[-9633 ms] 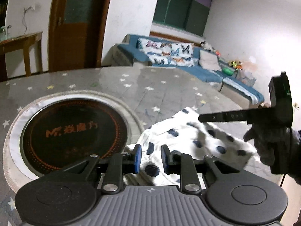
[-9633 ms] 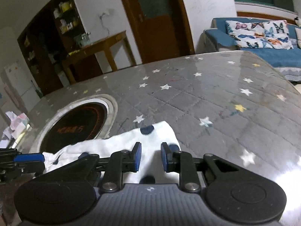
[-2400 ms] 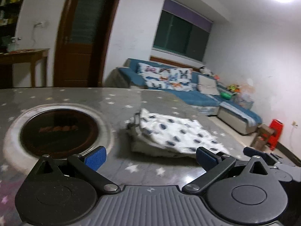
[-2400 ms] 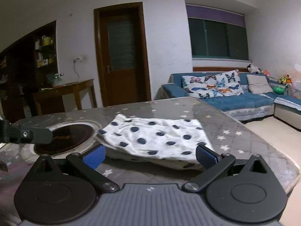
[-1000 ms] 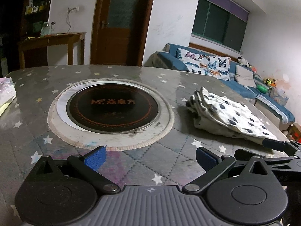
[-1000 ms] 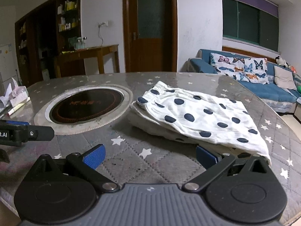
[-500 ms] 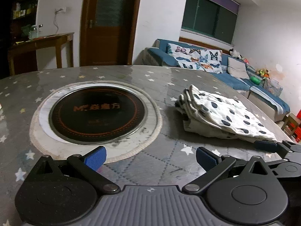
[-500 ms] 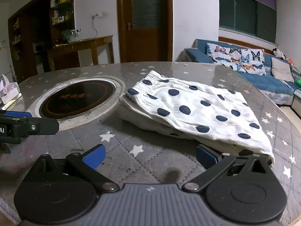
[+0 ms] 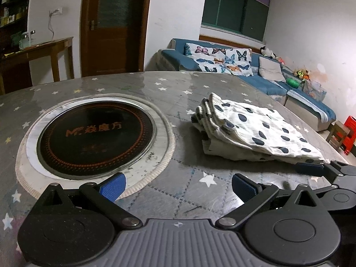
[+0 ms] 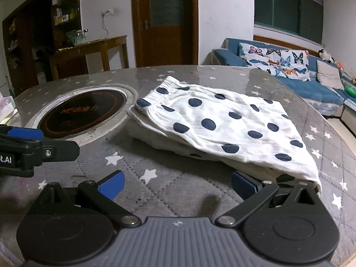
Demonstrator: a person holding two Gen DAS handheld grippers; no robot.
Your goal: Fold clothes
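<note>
A white garment with dark blue dots (image 10: 220, 122) lies folded in layers on the grey star-patterned table (image 10: 178, 191); it also shows in the left wrist view (image 9: 251, 131). My left gripper (image 9: 179, 183) is open and empty, low over the table in front of the round cooktop and left of the garment. My right gripper (image 10: 176, 183) is open and empty, with its right finger right by the garment's near corner; whether it touches the cloth cannot be told. Each gripper shows at the edge of the other's view.
A round black induction cooktop (image 9: 95, 135) with a pale ring is set into the table left of the garment. The table's curved edge runs to the right (image 10: 333, 120). Beyond it stand a blue sofa (image 10: 300, 82), a wooden side table and a door.
Both grippers have stayed open and eased a little closer to the table and garment. The folded garment has not moved. Much earlier both were shut on the cloth.
</note>
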